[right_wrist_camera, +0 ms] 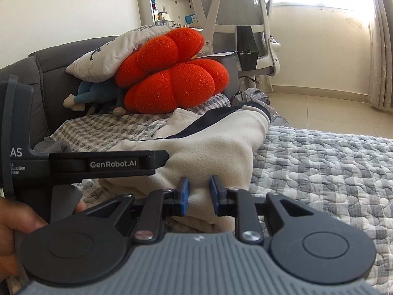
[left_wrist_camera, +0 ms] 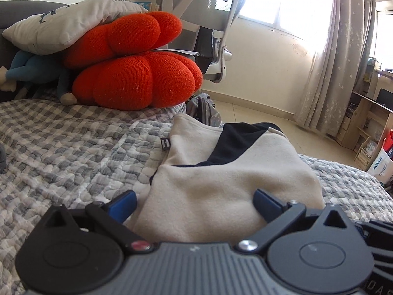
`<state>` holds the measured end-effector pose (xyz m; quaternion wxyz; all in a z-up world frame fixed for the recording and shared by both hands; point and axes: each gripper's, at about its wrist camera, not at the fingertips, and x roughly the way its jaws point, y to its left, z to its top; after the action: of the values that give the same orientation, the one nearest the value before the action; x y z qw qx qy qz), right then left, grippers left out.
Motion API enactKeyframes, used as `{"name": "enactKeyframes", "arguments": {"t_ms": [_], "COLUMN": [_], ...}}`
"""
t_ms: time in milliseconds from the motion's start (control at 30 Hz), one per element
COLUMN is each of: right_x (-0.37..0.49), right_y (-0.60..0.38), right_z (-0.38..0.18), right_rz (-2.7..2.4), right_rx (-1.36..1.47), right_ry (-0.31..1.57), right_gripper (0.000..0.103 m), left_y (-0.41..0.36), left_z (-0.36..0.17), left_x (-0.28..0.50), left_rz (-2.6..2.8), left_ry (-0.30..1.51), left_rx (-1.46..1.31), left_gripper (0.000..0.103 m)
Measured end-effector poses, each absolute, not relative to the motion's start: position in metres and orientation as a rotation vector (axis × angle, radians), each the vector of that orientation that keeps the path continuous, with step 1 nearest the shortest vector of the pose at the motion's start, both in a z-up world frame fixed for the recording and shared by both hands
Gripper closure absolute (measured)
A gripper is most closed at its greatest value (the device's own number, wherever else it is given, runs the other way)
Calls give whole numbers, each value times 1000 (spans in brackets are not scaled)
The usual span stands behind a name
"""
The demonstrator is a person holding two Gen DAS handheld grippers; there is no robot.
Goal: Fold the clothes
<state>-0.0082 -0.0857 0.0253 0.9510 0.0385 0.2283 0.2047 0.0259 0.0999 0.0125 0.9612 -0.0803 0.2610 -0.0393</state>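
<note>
A cream fleece garment (left_wrist_camera: pixel 221 184) with a dark navy lining lies bunched on the checked grey quilt (left_wrist_camera: pixel 73 152). My left gripper (left_wrist_camera: pixel 195 202) is open wide, its blue pads either side of the garment's near fold without pinching it. In the right wrist view the same garment (right_wrist_camera: pixel 221 147) rises in a hump, and my right gripper (right_wrist_camera: pixel 200 194) is shut on its near edge, cream cloth squeezed between the blue pads. The left gripper (right_wrist_camera: pixel 164 158) enters there side-on from the left, its tip resting over the garment, with a hand (right_wrist_camera: pixel 14 221) holding its handle.
Two red knitted cushions (left_wrist_camera: pixel 137 83), a grey-white pillow (left_wrist_camera: pixel 66 24) and a blue plush toy (left_wrist_camera: pixel 32 71) pile up at the bed's head. Beyond the bed's far edge stand a white office chair (left_wrist_camera: pixel 216 12) and a grey backpack (left_wrist_camera: pixel 203 108) on the tiled floor.
</note>
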Motion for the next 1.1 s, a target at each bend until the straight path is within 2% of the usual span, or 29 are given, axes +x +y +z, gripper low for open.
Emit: {"name": "enactKeyframes", "arguments": {"t_ms": [367, 600, 700, 833, 1100], "right_x": [-8, 52, 90, 129, 159], "right_y": [-107, -117, -118, -110, -112], "right_z": [39, 61, 57, 31, 36], "right_rz": [344, 390, 402, 317, 340], "right_rx": [198, 314, 348, 261, 197], "right_ry": [409, 463, 563, 700, 659], "right_gripper": [76, 76, 76, 88, 88], "left_y": [94, 94, 95, 98, 96], "left_z": [9, 9, 8, 7, 7], "left_x": [24, 23, 24, 26, 25], "left_rz": [-45, -53, -58, -69, -65], "left_ry": [531, 532, 535, 545, 539], "left_rx": [-159, -165, -172, -191, -187], "left_gripper": [0, 0, 0, 0, 0]}}
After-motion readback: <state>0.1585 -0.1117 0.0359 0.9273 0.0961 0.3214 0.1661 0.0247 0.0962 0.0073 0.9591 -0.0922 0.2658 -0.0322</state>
